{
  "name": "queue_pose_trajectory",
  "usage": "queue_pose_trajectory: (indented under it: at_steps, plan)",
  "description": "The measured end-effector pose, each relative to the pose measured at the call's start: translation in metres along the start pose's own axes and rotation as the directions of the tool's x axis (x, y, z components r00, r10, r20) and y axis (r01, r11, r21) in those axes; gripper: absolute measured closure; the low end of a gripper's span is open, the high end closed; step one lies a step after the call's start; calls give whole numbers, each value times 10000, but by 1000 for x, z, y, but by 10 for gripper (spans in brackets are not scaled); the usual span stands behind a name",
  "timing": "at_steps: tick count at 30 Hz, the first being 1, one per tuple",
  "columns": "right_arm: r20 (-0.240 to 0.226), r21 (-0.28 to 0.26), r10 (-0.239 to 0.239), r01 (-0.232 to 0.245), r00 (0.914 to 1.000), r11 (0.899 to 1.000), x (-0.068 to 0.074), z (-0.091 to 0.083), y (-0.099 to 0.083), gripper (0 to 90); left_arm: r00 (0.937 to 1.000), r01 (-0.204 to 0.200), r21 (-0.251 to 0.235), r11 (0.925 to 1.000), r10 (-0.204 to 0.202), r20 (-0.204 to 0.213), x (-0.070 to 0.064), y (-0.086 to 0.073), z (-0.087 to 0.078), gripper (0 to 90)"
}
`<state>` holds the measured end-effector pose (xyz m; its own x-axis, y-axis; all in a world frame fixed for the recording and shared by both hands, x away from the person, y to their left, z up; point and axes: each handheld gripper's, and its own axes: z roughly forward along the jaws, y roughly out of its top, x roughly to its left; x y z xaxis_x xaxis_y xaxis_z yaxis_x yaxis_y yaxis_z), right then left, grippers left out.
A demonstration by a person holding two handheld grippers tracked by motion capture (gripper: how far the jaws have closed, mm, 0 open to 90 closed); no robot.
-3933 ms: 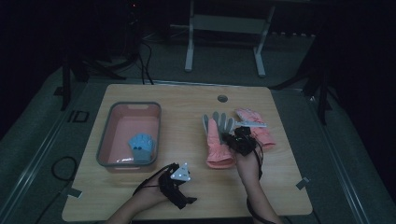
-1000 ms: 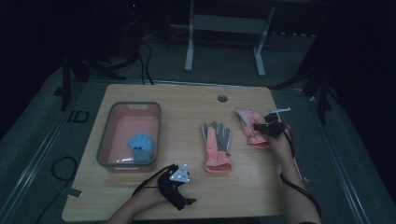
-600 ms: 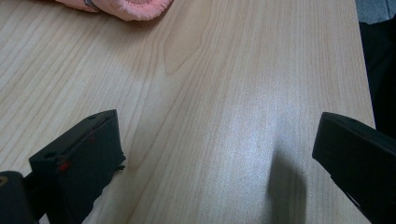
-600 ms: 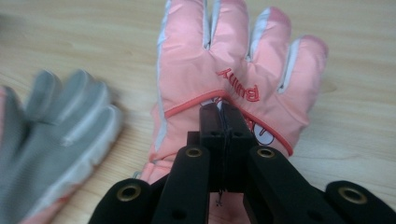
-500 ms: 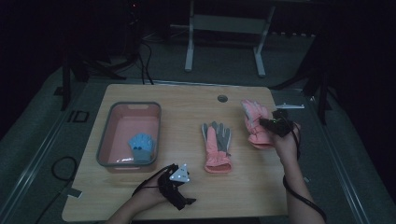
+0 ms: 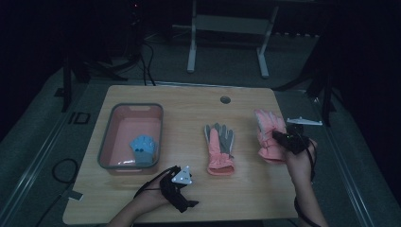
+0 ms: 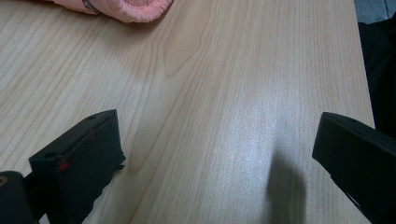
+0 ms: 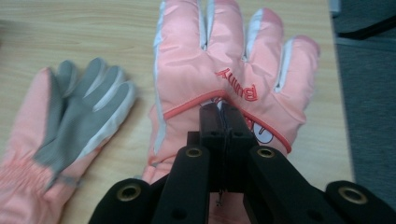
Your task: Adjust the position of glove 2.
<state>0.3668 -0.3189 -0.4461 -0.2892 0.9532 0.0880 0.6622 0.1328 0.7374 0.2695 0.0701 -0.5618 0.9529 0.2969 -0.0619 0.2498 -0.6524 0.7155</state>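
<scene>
Dragged toward the table's [image 6: 189,101] right edge since a second ago, our pink glove [image 8: 224,79] now lies flat, well apart from its grey-palmed mate [image 6: 219,147], our right gripper [image 6: 283,137] pinching its back fabric while our left gripper [image 6: 177,187] rests with jaws spread.

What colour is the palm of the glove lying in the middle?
Grey, on the pink middle glove; clearest in the right gripper view.
</scene>
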Motion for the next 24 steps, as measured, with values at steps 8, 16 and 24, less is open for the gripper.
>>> queue_pose_trajectory:
  at_steps: [8,16,24]
  plan:
    - [98,541,149,-154,9998,9984,13,8,-35,894,10000,-6,29,10000,6,-26,-1,0,0,17]
    - [624,829,-109,57,9980,9965,20,28,-48,891,10000,-32,33,10000,32,-4,-1,0,0,17]
    - [501,1123,330,-385,9982,9929,14,46,-55,873,10000,-50,13,10000,50,5,-1,0,0,17]
